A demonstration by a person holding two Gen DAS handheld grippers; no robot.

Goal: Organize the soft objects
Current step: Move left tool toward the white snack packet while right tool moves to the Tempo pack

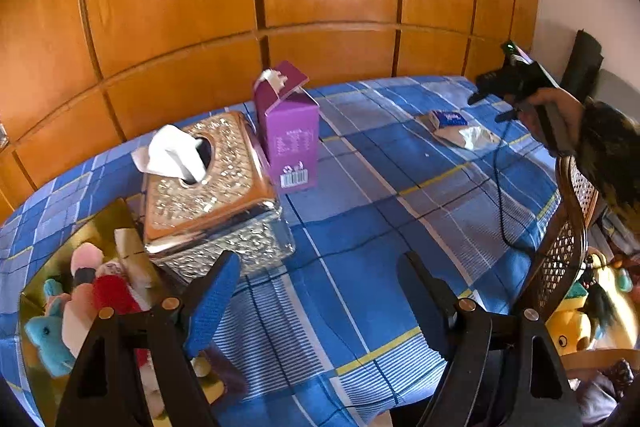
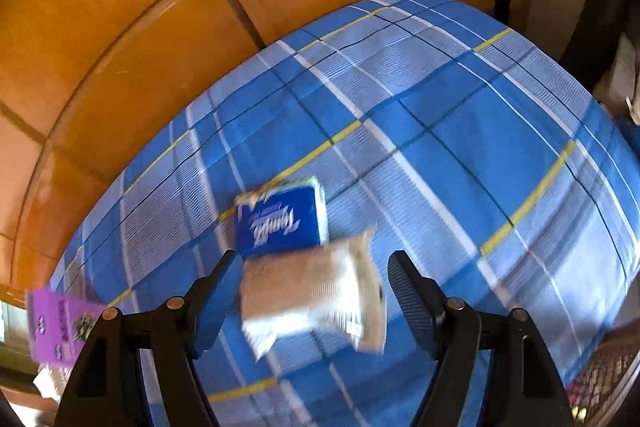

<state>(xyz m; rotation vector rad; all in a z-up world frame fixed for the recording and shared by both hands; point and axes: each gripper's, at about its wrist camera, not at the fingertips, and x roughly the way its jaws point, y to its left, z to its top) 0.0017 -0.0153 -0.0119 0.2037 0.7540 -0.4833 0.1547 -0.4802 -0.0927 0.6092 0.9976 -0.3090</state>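
My left gripper (image 1: 318, 267) is open over bare blue plaid cloth, with nothing between its fingers. To its left, a gold tray (image 1: 104, 223) holds several small plush toys (image 1: 84, 303). My right gripper (image 2: 314, 267), also seen far right in the left wrist view (image 1: 490, 105) in a person's hand, is open above two soft tissue packs. The white pack (image 2: 316, 299) lies in the gap between its fingers, and neither pad presses on it. The blue pack (image 2: 284, 219) lies just beyond, touching the white one. The right wrist view is blurred.
A shiny embossed tissue box (image 1: 208, 187) and an upright purple carton (image 1: 288, 135) stand at the table's left back. Wooden panels run behind the table. A wicker chair back (image 1: 568, 239) and a yellow plush (image 1: 576, 323) are at the right edge. A black cable (image 1: 500, 187) trails across the cloth.
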